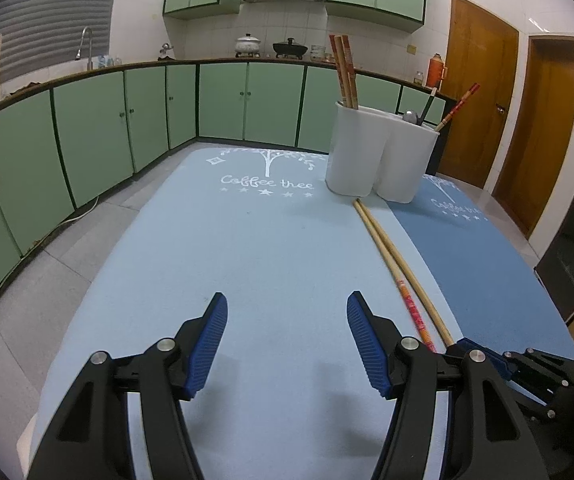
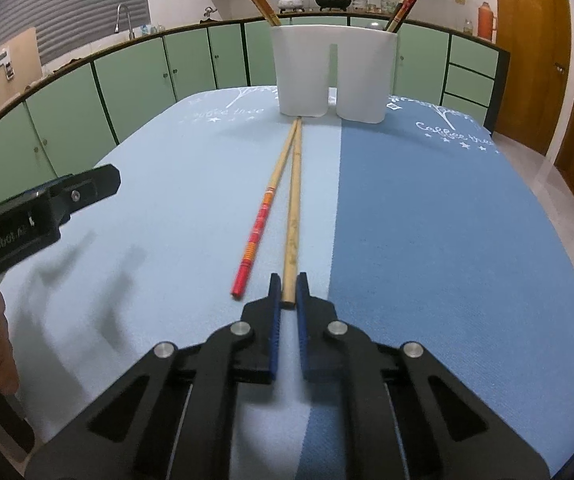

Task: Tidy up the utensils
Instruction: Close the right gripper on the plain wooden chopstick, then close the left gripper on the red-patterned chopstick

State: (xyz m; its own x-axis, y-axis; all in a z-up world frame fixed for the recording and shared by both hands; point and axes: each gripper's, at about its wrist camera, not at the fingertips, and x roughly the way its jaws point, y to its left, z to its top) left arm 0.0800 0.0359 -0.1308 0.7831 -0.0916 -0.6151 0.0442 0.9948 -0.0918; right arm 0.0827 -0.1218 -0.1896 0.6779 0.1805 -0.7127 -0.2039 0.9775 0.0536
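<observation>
Two chopsticks lie on the table, tips toward a white two-compartment holder (image 2: 333, 72). One is plain wood (image 2: 294, 200), the other has a red and orange handle (image 2: 261, 220). My right gripper (image 2: 287, 289) is shut on the near end of the plain chopstick, which rests on the mat. My left gripper (image 1: 287, 320) is open and empty over the light blue mat, left of both chopsticks (image 1: 397, 268). The holder (image 1: 379, 152) has chopsticks in its left cup, and chopsticks and a spoon in its right cup.
Light blue mat (image 1: 227, 240) and darker blue mat (image 2: 447, 220) cover the table. Green kitchen cabinets (image 1: 127, 116) run behind, wooden doors (image 1: 483, 80) at right. The left gripper's body (image 2: 39, 208) shows at the left of the right wrist view.
</observation>
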